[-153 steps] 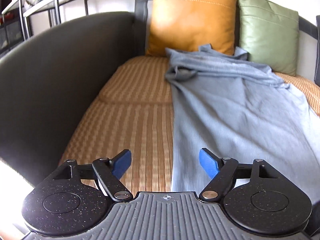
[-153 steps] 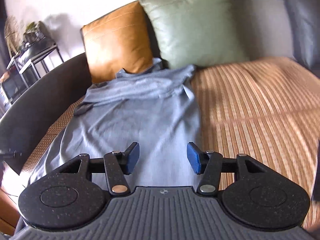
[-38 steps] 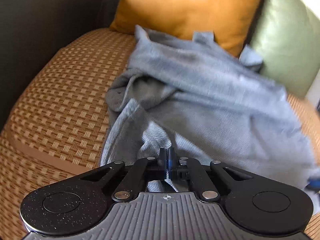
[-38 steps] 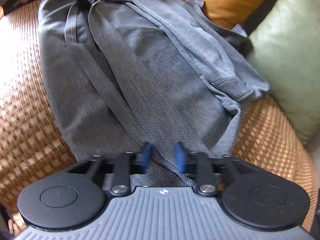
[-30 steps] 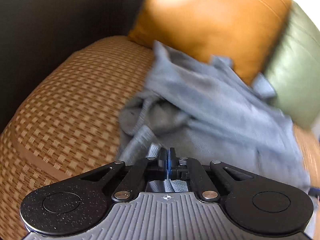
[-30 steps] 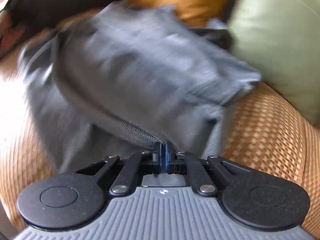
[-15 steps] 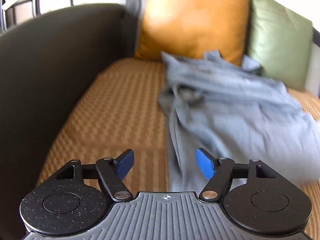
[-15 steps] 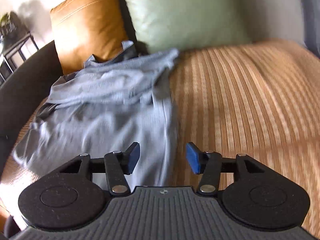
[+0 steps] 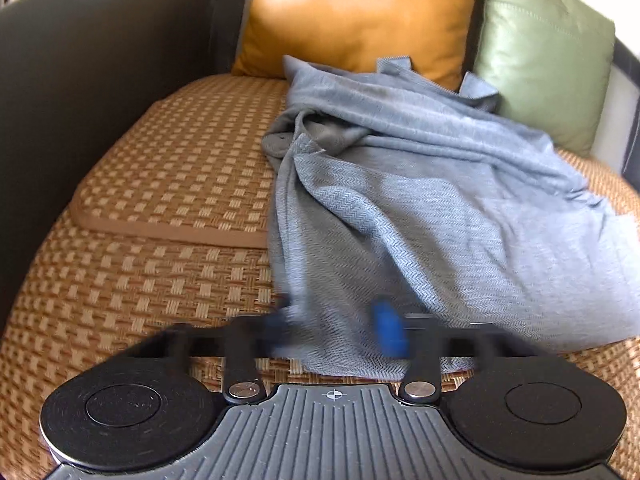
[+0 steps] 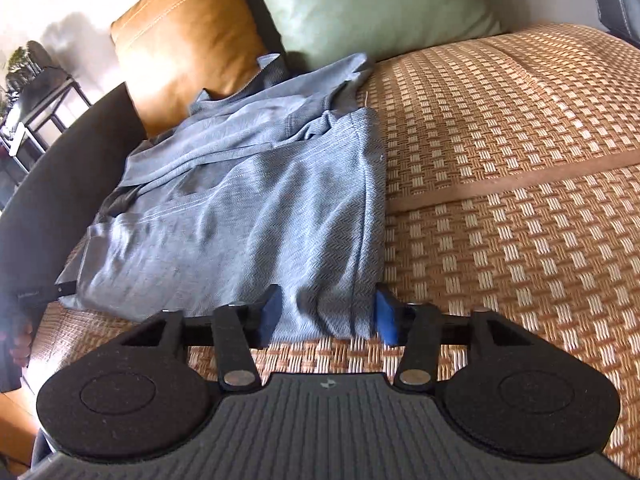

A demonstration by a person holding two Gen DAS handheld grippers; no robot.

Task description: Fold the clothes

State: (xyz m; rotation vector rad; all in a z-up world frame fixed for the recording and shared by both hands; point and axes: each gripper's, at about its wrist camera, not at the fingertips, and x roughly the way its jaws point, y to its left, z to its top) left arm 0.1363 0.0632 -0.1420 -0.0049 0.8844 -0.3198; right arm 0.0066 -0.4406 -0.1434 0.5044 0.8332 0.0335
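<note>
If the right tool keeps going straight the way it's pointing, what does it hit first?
Most likely the near hem of the grey garment, which already lies between the closing pads of the right tool; the woven couch mat lies right under it.

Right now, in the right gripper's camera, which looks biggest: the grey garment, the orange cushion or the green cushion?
1. Grey garment, nearest the camera
2. Green cushion, partly cropped
3. Orange cushion, smallest, though farthest
</note>
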